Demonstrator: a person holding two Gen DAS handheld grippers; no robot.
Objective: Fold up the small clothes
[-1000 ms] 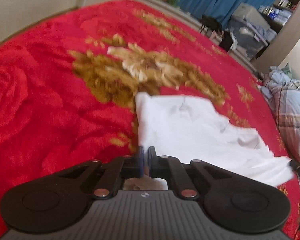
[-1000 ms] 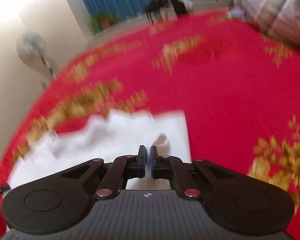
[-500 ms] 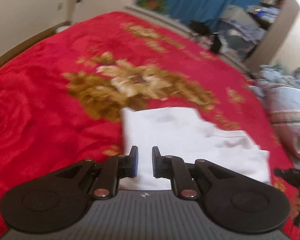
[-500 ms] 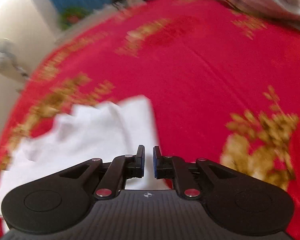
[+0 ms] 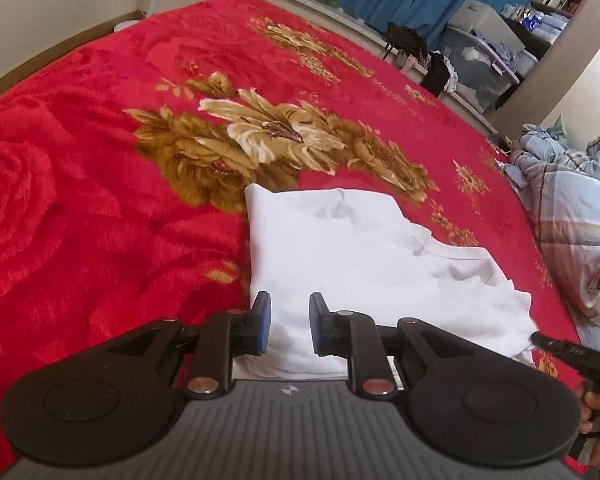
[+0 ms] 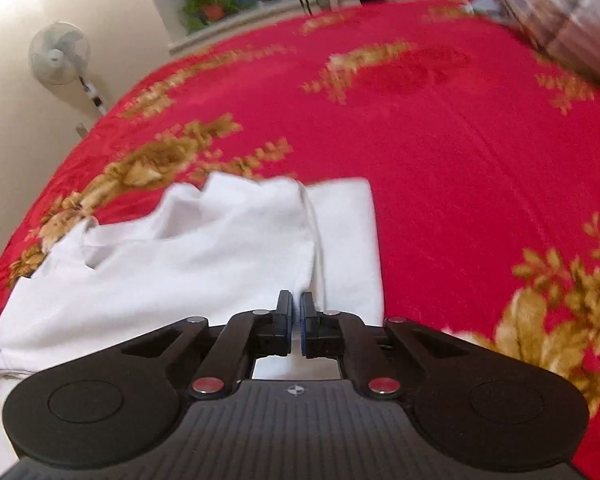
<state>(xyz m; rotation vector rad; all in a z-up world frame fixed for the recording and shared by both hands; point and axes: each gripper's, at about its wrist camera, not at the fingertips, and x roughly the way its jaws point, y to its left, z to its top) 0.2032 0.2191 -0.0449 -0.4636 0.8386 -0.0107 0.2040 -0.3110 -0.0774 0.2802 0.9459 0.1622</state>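
The white shirt (image 5: 364, 264) lay partly folded on the red floral blanket (image 5: 100, 208); light and limp, it seemed best pinched at a hem or corner; the left gripper (image 5: 290, 322) was opening, pinching nothing; the right gripper (image 6: 296, 320) was closed, whether on cloth I cannot tell; a plaid quilt (image 5: 572, 216) sat well apart.

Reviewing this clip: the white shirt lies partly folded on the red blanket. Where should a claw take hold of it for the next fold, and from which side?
Probably the near hem of the shirt, from the person's side, coming in low. There the layers stack into a straight edge on the blanket; the far end is rumpled around the collar. The left claw is opening over that hem, pads off the cloth; the right claw looks shut at a fold edge.
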